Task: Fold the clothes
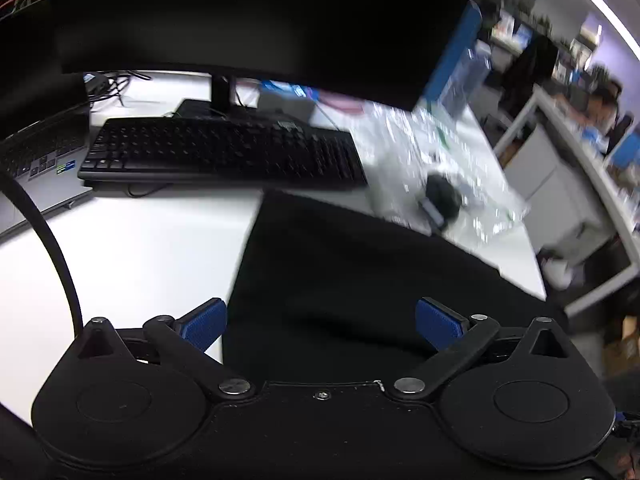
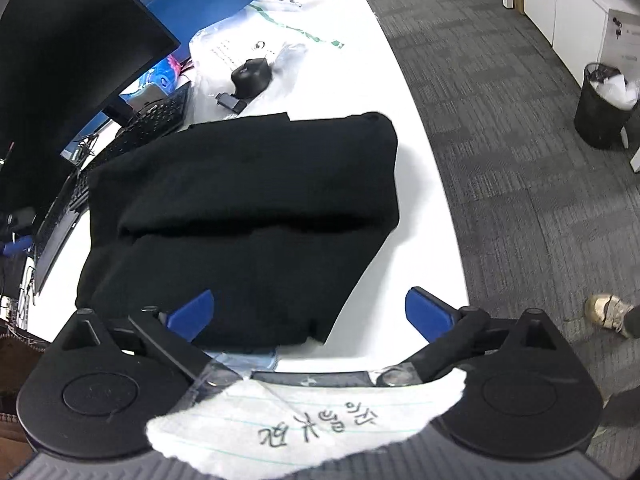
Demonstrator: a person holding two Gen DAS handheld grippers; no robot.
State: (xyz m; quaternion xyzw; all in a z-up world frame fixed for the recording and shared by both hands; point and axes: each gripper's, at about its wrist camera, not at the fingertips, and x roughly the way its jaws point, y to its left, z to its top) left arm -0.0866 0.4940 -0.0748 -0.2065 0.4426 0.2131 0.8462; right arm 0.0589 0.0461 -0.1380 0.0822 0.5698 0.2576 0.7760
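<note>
A black garment (image 2: 248,216) lies folded into a thick rectangular bundle on the white desk (image 2: 404,184), with a crease running across its middle. It also shows in the left wrist view (image 1: 360,280), filling the lower centre. My left gripper (image 1: 322,320) is open, its blue pads wide apart, hovering just above the near part of the garment and holding nothing. My right gripper (image 2: 310,312) is open and empty, above the garment's near corner at the desk's front edge.
A black keyboard (image 1: 224,152), a laptop (image 1: 36,168) and a monitor (image 1: 240,20) stand behind the garment. A black mouse (image 2: 252,74) and clear plastic bags (image 1: 452,160) lie beyond it. The desk edge drops to grey carpet (image 2: 520,160); a bin (image 2: 604,104) stands there.
</note>
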